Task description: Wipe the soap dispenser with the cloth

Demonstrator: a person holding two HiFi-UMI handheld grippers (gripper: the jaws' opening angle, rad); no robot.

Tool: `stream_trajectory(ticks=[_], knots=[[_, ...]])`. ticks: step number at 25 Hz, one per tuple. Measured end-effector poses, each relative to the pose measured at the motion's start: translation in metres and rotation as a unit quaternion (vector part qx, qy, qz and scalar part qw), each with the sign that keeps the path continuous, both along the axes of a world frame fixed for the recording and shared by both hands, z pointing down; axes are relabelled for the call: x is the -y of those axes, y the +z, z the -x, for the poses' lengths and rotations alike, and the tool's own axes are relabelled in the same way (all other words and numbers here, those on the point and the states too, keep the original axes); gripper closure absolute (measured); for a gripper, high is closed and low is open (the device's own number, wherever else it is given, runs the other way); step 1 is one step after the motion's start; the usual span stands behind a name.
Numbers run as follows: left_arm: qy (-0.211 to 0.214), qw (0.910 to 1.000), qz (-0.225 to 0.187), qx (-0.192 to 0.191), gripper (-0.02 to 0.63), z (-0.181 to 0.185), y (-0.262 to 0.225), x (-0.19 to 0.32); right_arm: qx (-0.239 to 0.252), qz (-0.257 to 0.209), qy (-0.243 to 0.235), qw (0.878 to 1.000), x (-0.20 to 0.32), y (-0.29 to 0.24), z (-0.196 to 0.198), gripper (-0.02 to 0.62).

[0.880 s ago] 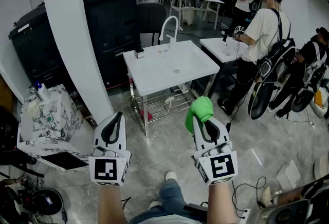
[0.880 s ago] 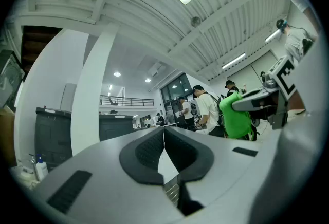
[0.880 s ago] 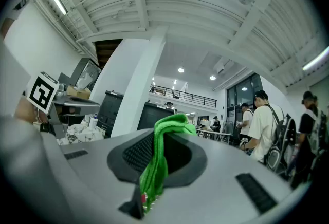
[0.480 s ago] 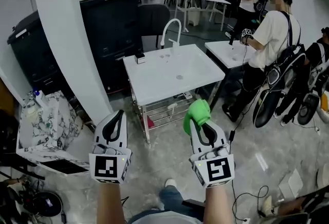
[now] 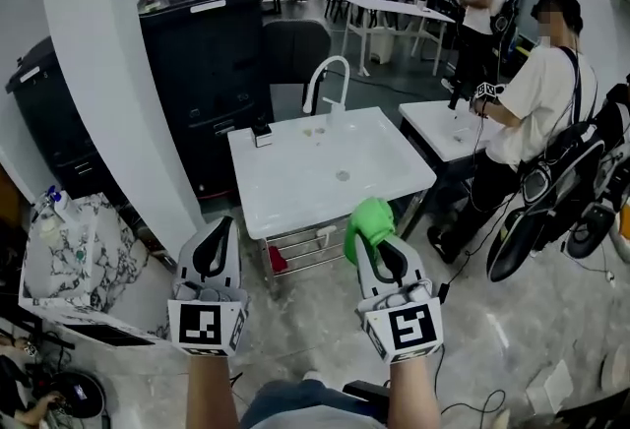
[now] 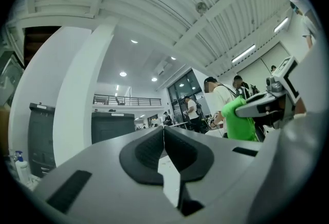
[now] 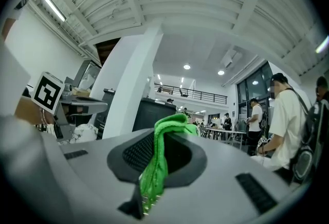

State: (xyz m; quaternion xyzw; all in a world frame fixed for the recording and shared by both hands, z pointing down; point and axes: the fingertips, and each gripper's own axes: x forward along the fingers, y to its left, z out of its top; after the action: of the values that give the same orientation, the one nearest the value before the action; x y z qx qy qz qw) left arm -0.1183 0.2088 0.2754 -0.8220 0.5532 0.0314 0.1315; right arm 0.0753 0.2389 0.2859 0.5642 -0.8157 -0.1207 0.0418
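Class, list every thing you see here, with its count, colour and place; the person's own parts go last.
sink table: one, white, centre
tap: one, pale, sink table's back edge
small box: one, dark, sink table's back left corner
cabinet: one, black, behind the sink table
pillar: one, white, left
patterned bag: one, white and dark, lower left
second table: one, white, right
person in white shirt: one, at the second table
cloth: one, green, clamped in the right hand-held gripper
left hand-held gripper: one, grey, lower left, shut, empty
right hand-held gripper: one, grey, lower right, shut on the cloth
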Motion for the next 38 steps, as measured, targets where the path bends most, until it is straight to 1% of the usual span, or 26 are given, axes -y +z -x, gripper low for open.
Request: stream_trajectory(ticks=[4,8,11,15,21,26,29,34,38], knots=[[-0.001,0.9999,0.011,0.003,0.589,-0.011,0.009,0.021,0.002,0.01,-0.007,1.0,0.025,0.006,-0.01,0.546],[-0.013,0.9997,0.022,0.006,0.589,-0.01,0.02,0.046,0.0,0.018,-0.018,1.0,0.05,0.014,-0.009,0.546],[-0.022,0.9995,0.023,0.005,0.589,-0.007,0.025,0.073,-0.003,0.026,-0.016,1.0,0.075,0.022,-0.011,0.546],[-0.021,0.9991,0.033,0.018,0.589,-0.005,0.035,0.117,-0.003,0.037,-0.011,0.999,0.117,0.029,-0.012,0.546],[0.001,0.9993,0.038,0.009,0.589,0.003,0.045,0.197,-0.003,0.05,-0.012,0.999,0.196,0.041,-0.004,0.546],[0.022,0.9992,0.034,0.002,0.589,0.011,0.051,0.261,0.004,0.066,0.002,0.998,0.26,0.055,-0.002,0.546],[0.035,0.9984,0.045,-0.005,0.591,0.013,0.061,0.298,0.004,0.075,0.009,0.997,0.295,0.061,-0.002,0.545],[0.072,0.9949,0.063,-0.03,0.591,0.011,0.076,0.355,-0.005,0.086,0.02,0.996,0.347,0.068,-0.002,0.545],[0.088,0.9921,0.084,-0.031,0.591,0.01,0.093,0.392,-0.003,0.093,0.034,0.995,0.377,0.079,-0.003,0.545]])
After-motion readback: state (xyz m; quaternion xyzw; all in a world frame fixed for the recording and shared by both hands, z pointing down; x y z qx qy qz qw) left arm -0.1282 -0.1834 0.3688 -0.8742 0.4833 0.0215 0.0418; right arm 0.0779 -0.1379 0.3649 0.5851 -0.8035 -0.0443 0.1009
